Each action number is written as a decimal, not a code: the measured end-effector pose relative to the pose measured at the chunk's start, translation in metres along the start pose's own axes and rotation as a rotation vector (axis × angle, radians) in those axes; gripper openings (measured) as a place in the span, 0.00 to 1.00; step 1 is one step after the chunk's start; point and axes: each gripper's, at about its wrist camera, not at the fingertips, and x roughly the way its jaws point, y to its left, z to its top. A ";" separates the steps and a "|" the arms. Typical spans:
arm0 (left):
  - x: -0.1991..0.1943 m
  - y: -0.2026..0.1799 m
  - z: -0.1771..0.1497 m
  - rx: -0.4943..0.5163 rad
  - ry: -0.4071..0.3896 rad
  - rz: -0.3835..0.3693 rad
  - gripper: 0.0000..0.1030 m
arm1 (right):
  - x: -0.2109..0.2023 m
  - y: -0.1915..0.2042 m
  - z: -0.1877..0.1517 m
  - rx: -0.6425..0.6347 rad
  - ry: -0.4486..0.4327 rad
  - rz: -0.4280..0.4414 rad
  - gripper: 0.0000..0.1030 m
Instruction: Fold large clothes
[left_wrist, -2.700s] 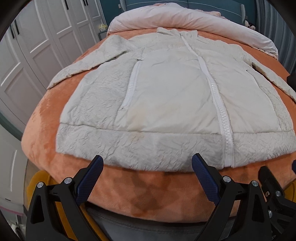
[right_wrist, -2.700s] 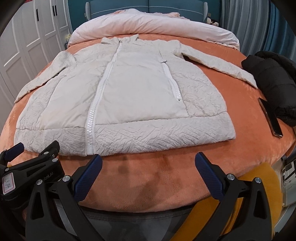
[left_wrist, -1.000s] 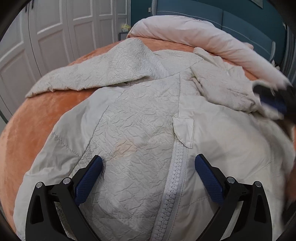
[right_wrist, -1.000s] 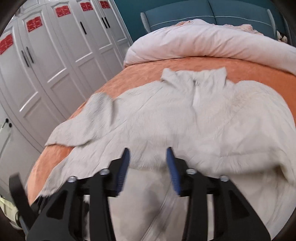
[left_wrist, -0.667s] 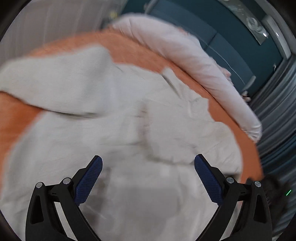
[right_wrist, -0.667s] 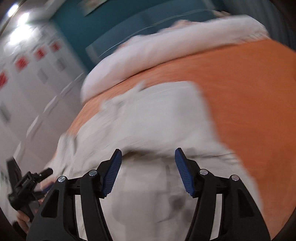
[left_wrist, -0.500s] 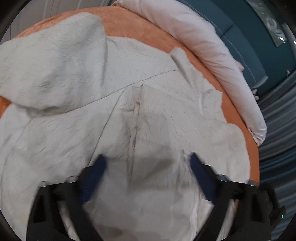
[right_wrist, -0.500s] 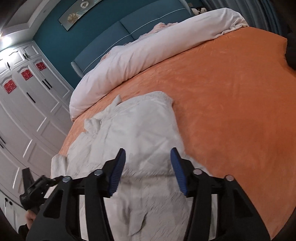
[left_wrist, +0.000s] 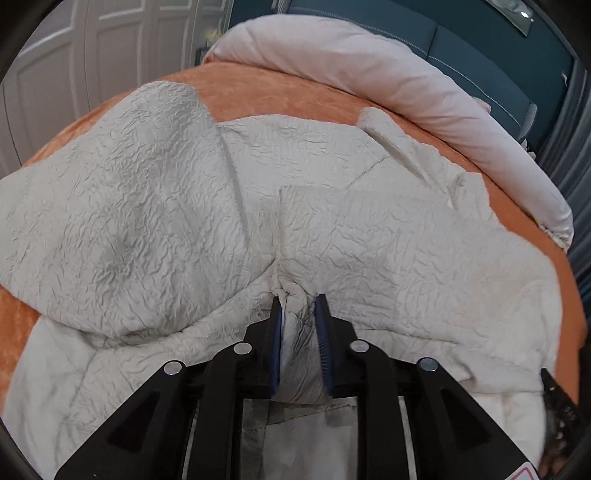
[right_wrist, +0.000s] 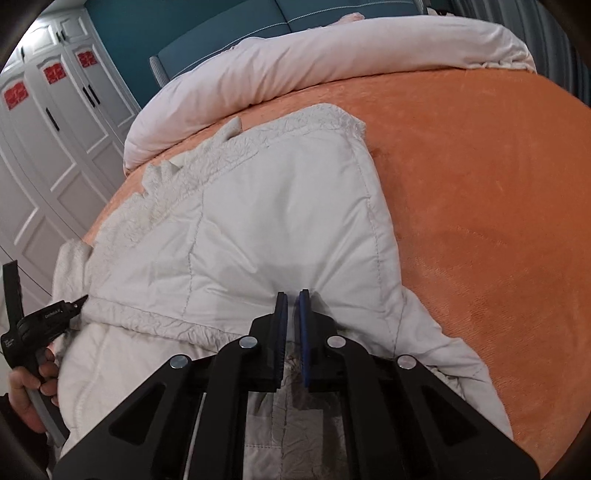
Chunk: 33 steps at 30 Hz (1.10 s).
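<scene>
Both pinches look good: left hand-held gripper (left_wrist: 298, 314) closing on a bunched ridge of the cream crinkled padded coat (left_wrist: 147, 229) on the orange bed (right_wrist: 480, 184), right hand-held gripper (right_wrist: 293, 310) clamped on its smooth panel, so I'd lift evenly.

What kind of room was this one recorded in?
A bedroom, most likely: a bed with an orange blanket, a rolled pale duvet before a teal headboard, and white wardrobe doors.
</scene>
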 end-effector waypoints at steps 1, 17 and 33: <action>0.001 -0.002 -0.002 0.006 -0.010 0.007 0.21 | 0.001 0.001 -0.001 -0.006 0.000 -0.007 0.04; -0.114 0.117 -0.005 -0.314 -0.180 -0.074 0.84 | -0.071 0.027 -0.028 -0.093 -0.079 -0.096 0.41; -0.113 0.367 0.039 -0.753 -0.143 0.100 0.04 | -0.165 0.075 -0.130 -0.110 0.026 -0.063 0.54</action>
